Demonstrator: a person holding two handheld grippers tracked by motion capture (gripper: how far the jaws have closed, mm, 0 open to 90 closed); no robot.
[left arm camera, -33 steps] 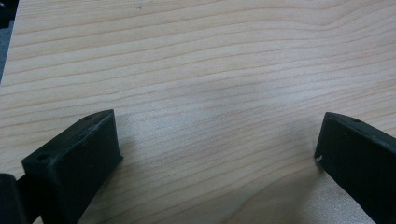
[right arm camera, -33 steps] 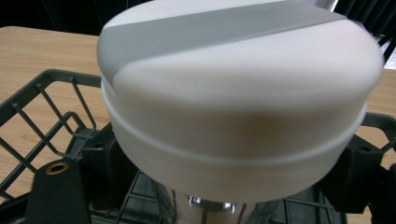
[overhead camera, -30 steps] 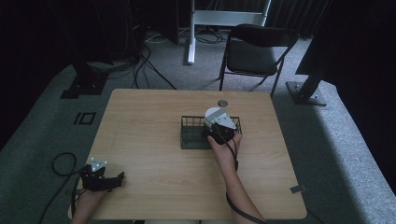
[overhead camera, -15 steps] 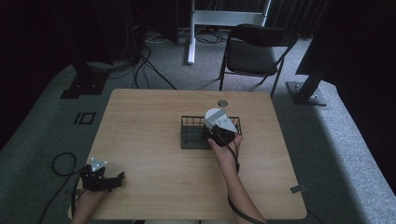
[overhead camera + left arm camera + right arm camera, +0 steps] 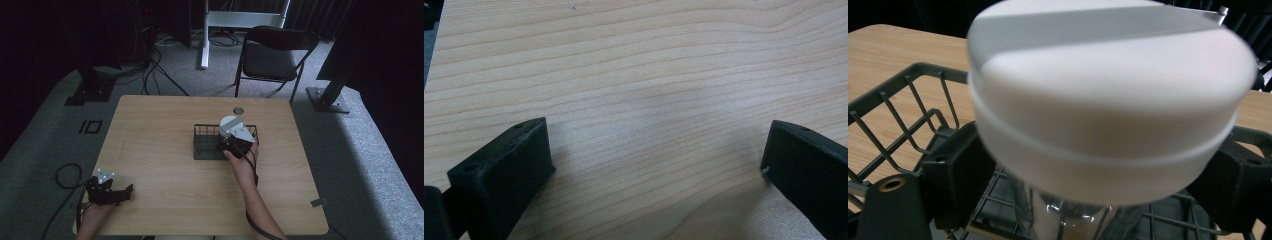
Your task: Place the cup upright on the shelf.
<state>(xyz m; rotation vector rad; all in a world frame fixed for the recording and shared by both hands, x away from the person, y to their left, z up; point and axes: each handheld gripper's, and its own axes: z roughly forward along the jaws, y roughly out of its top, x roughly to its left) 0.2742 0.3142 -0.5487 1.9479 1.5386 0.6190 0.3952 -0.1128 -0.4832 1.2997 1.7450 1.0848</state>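
Mia: What is closest to the person?

Tom: The left gripper [image 5: 111, 192]. It rests at the near left corner of the wooden table [image 5: 150, 150]. Its jaws are wide apart, with only bare wood between them.

Mia: And a bit farther out?

Tom: The right gripper [image 5: 231, 144] is at the wire basket [image 5: 202, 142] in the middle of the table. Its jaws sit on both sides of a clear jar, just under the white lid [image 5: 1108, 95]. They look pressed onto the jar.

Mia: So where is the jar [image 5: 229, 125]?

Tom: Upright in the right side of the basket, or just over it. It looks like the jar is going in or coming out; which one cannot be told.

Mia: What does the next move need?

Tom: Probably a straight, steady hand, so the jar does not bump the basket's wire walls.

Mia: What else is around?

Tom: A small round thing [image 5: 238, 110] lies near the far edge. Past the table stands a dark folding chair [image 5: 272, 60].
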